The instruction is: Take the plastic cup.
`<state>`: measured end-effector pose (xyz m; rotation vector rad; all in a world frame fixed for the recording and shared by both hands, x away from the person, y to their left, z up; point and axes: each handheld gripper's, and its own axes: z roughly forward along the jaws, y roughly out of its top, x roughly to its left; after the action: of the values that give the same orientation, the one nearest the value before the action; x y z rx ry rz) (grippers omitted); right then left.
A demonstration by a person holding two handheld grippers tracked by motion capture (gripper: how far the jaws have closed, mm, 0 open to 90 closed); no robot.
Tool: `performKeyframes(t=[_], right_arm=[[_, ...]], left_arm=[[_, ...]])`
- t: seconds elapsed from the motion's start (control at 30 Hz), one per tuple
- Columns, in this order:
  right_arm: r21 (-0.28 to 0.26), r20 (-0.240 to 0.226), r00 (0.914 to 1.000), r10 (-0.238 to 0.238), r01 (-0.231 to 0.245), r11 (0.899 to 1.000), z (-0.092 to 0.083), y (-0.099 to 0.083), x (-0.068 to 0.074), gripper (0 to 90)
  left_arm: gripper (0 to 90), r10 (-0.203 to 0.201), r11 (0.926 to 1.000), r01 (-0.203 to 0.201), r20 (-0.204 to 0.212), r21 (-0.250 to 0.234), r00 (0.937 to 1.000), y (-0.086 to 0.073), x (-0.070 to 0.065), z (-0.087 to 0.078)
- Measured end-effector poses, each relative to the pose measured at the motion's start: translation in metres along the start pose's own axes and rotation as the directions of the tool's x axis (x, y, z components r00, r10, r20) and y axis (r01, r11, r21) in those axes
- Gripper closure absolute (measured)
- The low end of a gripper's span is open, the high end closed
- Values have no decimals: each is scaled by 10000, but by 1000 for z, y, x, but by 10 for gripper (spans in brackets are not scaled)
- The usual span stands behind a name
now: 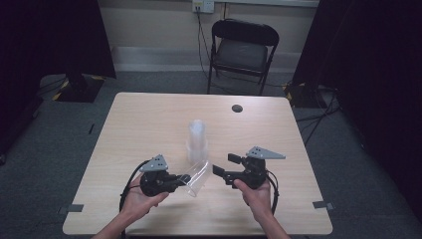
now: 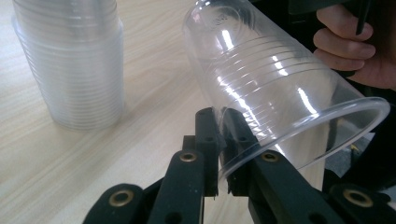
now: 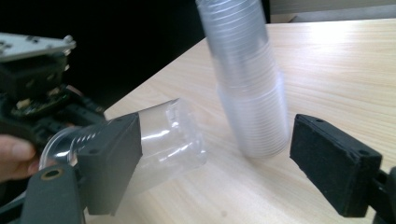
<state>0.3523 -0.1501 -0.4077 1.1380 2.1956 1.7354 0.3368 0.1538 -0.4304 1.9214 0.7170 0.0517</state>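
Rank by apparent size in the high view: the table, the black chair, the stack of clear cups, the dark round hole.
1. Light wooden table
2. Black folding chair
3. Stack of clear plastic cups
4. Dark round hole in the tabletop

The chair stands farther away, so it looks smaller than it is.

High view looks down from above; both gripper views sit close, sharing the cup stack (image 2: 70, 65).

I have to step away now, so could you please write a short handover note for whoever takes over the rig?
Left claw: shut on the rim of a single clear cup, held tilted on its side.
Right claw: open, holding nothing, facing the cup stack.
Stack stands upside down mid-table.
Done: one cup is apart from the stack.
Left: probably setting it down; its spot can't be told.
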Motion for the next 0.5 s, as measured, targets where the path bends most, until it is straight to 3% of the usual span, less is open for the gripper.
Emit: performKeyframes(t=[0.13, 0.17, 0.23, 0.27, 0.4, 0.43, 0.47, 0.5], right_arm=[[156, -300, 9991, -302, 307, 9994, -1, 0, 3, 166], [250, -385, 9972, -641, 651, 9976, -2, 0, 5, 167], [343, -444, 9955, -833, 849, 9958, -2, 0, 6, 182], [532, -363, 9913, -1265, 1284, 9903, -2, 1, 10, 217], [810, -641, 9827, -1736, 1785, 9806, 1, 1, 14, 222], [1101, -969, 9728, -2103, 2205, 9692, 4, 0, 17, 231], [1101, -969, 9728, -2103, 2205, 9692, 4, 0, 17, 231], [1226, -1081, 9662, -2340, 2465, 9613, 6, -1, 19, 229]], left_arm=[[868, -95, 9989, 83, 247, 463, 9997, 2, 1, 0], [868, -129, 9986, 117, 219, 511, 9997, 2, 1, 0], [867, -42, 9956, 17, 261, 941, 9997, 3, 1, 1], [868, -109, 9941, 73, 323, 1083, 9994, 3, 1, 2], [868, -200, 9869, 89, 673, 1612, 9975, 1, 2, 5], [868, -252, 9835, 115, 739, 1805, 9969, 2, 2, 5], [868, -252, 9835, 115, 739, 1805, 9969, 2, 2, 5], [868, -306, 9829, 157, 786, 1837, 9964, 2, 3, 5]])
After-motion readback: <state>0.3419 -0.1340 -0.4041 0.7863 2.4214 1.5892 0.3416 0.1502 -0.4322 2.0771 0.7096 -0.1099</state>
